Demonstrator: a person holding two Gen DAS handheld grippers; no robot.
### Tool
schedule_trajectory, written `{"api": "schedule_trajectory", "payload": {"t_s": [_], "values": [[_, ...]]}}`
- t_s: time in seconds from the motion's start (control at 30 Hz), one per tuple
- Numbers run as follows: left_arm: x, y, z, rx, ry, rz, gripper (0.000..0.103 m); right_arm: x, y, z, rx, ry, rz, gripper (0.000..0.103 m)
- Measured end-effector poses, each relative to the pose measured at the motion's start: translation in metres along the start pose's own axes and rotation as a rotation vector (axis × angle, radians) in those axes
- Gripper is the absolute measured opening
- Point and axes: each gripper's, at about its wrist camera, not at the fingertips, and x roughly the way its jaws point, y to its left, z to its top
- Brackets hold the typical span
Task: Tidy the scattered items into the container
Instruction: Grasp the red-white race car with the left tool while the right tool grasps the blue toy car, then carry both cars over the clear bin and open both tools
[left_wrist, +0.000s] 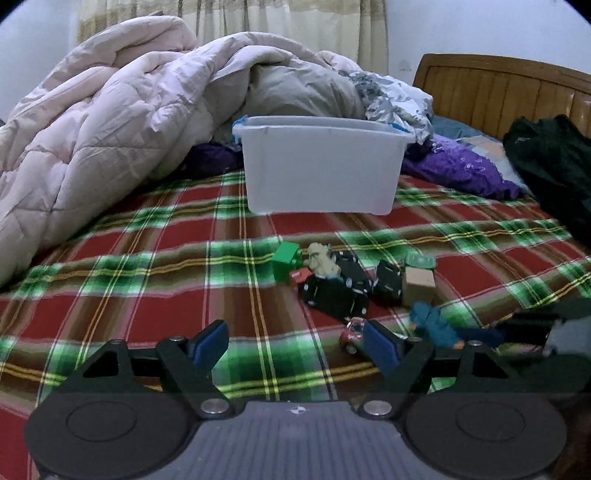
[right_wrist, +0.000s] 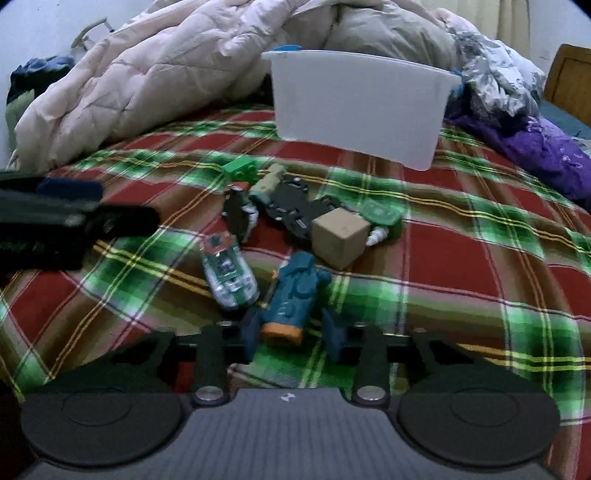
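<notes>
Right fingers (right_wrist: 291, 338) flank the teal toy (right_wrist: 293, 299), lengthwise toward camera, contact unclear; left fingers (left_wrist: 295, 345) released.

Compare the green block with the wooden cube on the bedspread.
The green block is bright plastic with studs; the wooden cube is plain tan with smooth faces. The block lies at the pile's far left edge, nearer the white bin; the cube sits farther right, looking bulkier. Both rest loose on the plaid bedspread, ungripped.
</notes>
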Motion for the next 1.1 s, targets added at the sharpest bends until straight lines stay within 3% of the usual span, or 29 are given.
{"api": "schedule_trajectory", "payload": {"t_s": [0.33,0.4,0.43,0.5,0.53,0.6,0.67,0.9,1.1], "values": [[0.042,-0.049,-0.007,-0.055,0.1,-0.081,0.083,-0.016,-0.036,-0.011,0.058,-0.009,-0.051,0.031],[0.051,-0.054,-0.009,-0.048,0.114,-0.06,0.083,-0.013,-0.04,-0.013,0.07,-0.004,-0.061,0.038],[0.055,-0.055,-0.01,-0.051,0.12,-0.052,0.079,-0.012,-0.042,-0.014,0.075,-0.011,-0.065,0.051],[0.059,-0.055,-0.013,-0.052,0.113,-0.042,0.077,-0.013,-0.043,-0.012,0.081,-0.03,-0.065,0.056],[0.06,-0.055,-0.014,-0.042,0.104,-0.034,0.07,-0.012,-0.044,-0.011,0.083,-0.033,-0.06,0.055],[0.058,-0.054,-0.014,-0.025,0.09,-0.034,0.067,-0.008,-0.046,-0.01,0.088,-0.024,-0.044,0.05],[0.055,-0.051,-0.014,-0.023,0.082,-0.043,0.066,-0.005,-0.047,-0.01,0.092,-0.012,-0.036,0.029],[0.034,-0.031,-0.006,-0.047,0.029,-0.034,0.066,-0.016,-0.05,-0.008,0.107,-0.048,-0.024,0.029],[0.009,-0.011,0.039,-0.032,-0.068,-0.029,0.066,-0.046,-0.05,0.026,0.098,-0.174,-0.015,0.029]]}}
